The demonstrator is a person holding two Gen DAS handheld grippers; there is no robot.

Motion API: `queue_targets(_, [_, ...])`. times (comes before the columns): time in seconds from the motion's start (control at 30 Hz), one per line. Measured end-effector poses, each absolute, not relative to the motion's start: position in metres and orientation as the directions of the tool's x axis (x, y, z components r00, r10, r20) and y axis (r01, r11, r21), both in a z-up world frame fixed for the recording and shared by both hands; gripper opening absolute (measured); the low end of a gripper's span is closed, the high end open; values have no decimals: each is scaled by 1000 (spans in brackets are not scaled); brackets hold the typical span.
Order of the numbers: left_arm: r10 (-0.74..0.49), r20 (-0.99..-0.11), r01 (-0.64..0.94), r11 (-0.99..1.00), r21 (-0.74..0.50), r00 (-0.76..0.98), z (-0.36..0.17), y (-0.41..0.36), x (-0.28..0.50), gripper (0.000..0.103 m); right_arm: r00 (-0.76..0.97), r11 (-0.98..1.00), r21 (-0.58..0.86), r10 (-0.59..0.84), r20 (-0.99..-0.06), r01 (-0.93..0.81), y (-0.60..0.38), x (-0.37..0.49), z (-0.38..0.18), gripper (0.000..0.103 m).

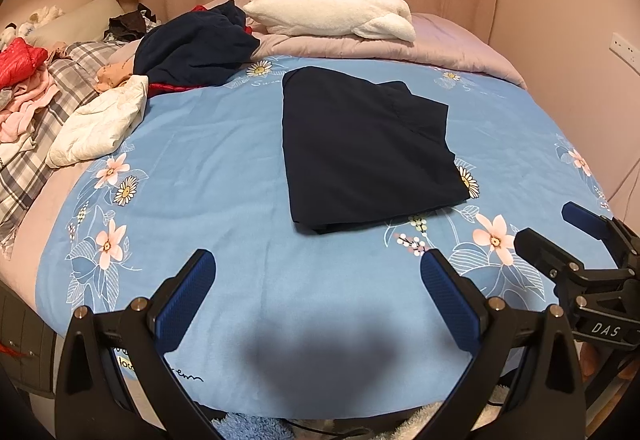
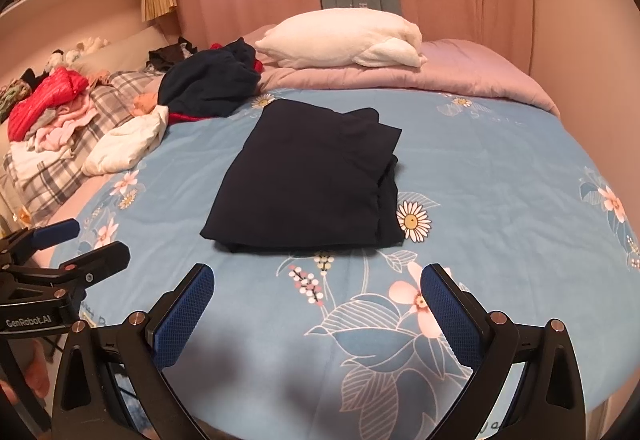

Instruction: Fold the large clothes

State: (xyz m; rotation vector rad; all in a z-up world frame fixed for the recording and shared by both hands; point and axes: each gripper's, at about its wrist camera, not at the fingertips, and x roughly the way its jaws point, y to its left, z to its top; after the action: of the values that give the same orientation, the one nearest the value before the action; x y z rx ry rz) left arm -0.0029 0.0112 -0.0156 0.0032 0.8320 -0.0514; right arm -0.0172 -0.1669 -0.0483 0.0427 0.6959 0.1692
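Observation:
A dark navy garment (image 1: 360,151) lies folded into a flat rectangle on the blue floral bedspread (image 1: 224,175); it also shows in the right wrist view (image 2: 312,179). My left gripper (image 1: 318,272) is open and empty, held above the bed's near edge, short of the garment. My right gripper (image 2: 318,284) is open and empty, also short of the garment. The right gripper (image 1: 556,232) shows at the right of the left wrist view. The left gripper (image 2: 86,242) shows at the left of the right wrist view.
A heap of unfolded clothes lies at the left: a dark blue garment (image 1: 192,47), a white one (image 1: 100,123), a red one (image 1: 20,59) and a plaid cloth (image 1: 36,127). A folded white blanket (image 1: 332,13) rests on a pink quilt (image 1: 448,47) at the back. Pink curtains hang behind.

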Motion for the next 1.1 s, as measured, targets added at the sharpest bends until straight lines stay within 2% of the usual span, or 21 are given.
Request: queue_targets(1.1, [-53, -743, 59, 998, -18, 667, -20, 1, -4, 103, 749, 985, 97, 172, -640, -144, -167, -19, -53, 102])
